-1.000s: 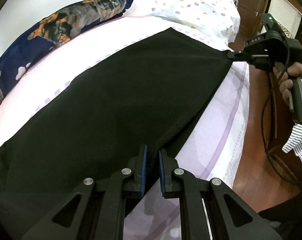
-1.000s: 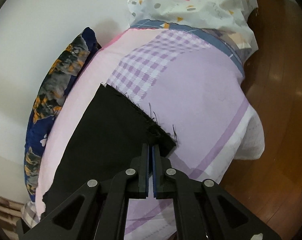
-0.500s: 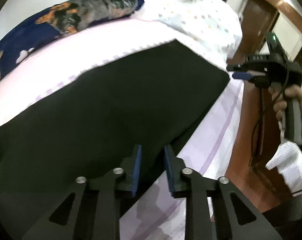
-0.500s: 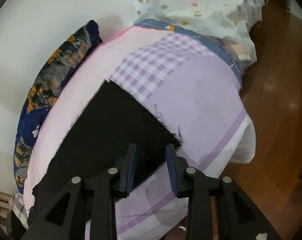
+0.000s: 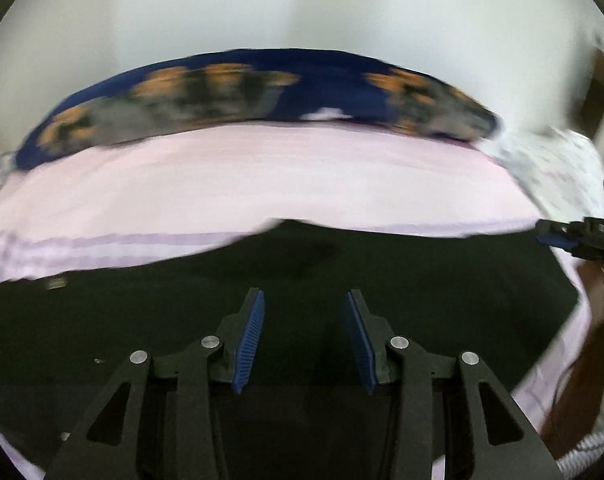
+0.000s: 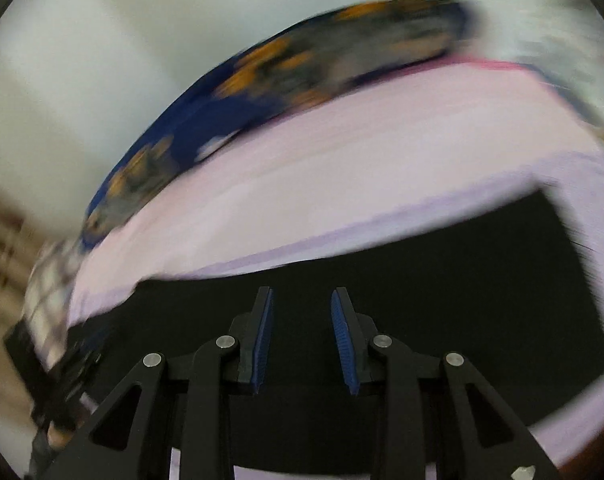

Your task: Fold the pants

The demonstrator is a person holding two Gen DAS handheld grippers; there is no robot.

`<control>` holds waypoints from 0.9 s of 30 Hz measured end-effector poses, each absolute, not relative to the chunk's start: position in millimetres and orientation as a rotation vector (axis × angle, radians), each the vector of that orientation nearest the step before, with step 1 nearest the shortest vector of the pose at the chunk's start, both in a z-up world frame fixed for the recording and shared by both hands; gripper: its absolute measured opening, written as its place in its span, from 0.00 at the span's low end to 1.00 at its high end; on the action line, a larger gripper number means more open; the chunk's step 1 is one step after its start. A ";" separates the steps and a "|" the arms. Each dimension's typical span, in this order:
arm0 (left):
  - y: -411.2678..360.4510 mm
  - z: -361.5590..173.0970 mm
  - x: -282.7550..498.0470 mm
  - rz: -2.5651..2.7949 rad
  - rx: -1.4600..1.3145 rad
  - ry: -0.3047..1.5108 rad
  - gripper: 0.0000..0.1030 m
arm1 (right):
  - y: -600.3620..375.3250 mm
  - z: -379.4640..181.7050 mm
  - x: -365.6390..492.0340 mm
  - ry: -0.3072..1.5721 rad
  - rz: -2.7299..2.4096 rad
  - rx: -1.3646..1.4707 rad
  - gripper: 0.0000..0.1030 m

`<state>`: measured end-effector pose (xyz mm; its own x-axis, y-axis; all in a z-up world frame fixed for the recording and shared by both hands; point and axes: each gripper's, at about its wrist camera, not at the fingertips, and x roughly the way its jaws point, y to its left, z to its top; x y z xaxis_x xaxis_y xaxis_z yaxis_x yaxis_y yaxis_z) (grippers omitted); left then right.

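The black pants [image 5: 382, 280] lie spread flat on the pink and lilac bed sheet [image 5: 262, 184]. My left gripper [image 5: 302, 296] hovers over the near part of the cloth. Its jaws are opening and nothing sits between the blue pads [image 5: 254, 332]. At the right edge of the left wrist view, my right gripper [image 5: 546, 236] points in by the pants' right end. In the right wrist view the right gripper [image 6: 302, 292] is open over the pants [image 6: 422, 280], holding nothing. Both views are blurred by motion.
A long navy pillow with orange and grey print [image 5: 262, 88] lies along the far side of the bed against the white wall. A white spotted cover [image 5: 558, 168] is bunched at the bed's right end. Brown wooden floor [image 5: 574, 384] shows beyond the bed's right edge.
Both grippers were shut on the pants' near edge and have let go and opened. The pants now lie flat. Both cameras have swung round to face across the bed toward the wall.
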<state>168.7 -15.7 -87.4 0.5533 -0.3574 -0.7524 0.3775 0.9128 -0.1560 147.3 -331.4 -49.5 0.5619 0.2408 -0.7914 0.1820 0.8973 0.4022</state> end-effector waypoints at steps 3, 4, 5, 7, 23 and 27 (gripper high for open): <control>16.0 -85.0 185.9 -0.334 0.020 0.893 0.42 | -292.2 -56.7 181.6 1.029 0.135 0.411 0.28; 26.3 -85.7 191.7 -0.309 0.014 0.903 0.42 | -254.7 -61.8 210.5 1.057 0.224 0.359 0.28; 30.4 -86.4 192.5 -0.303 0.005 0.907 0.42 | -254.7 -61.8 210.5 1.057 0.224 0.359 0.28; 45.8 -89.0 193.9 -0.296 -0.020 0.913 0.42 | -225.1 -66.2 235.9 1.083 0.300 0.324 0.28; 78.7 -90.6 197.6 -0.357 -0.142 0.954 0.41 | -122.1 -96.7 307.7 1.166 0.552 0.129 0.09; 82.7 -97.3 193.4 -0.361 -0.139 0.968 0.41 | -118.7 -109.3 316.0 1.164 0.490 0.113 0.07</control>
<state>193.4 82.7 -97.3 0.5126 -0.3606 -0.7793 0.2382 0.9317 -0.2744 316.0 -118.7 -109.3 0.3033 0.4263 -0.8522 -0.3115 0.8896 0.3341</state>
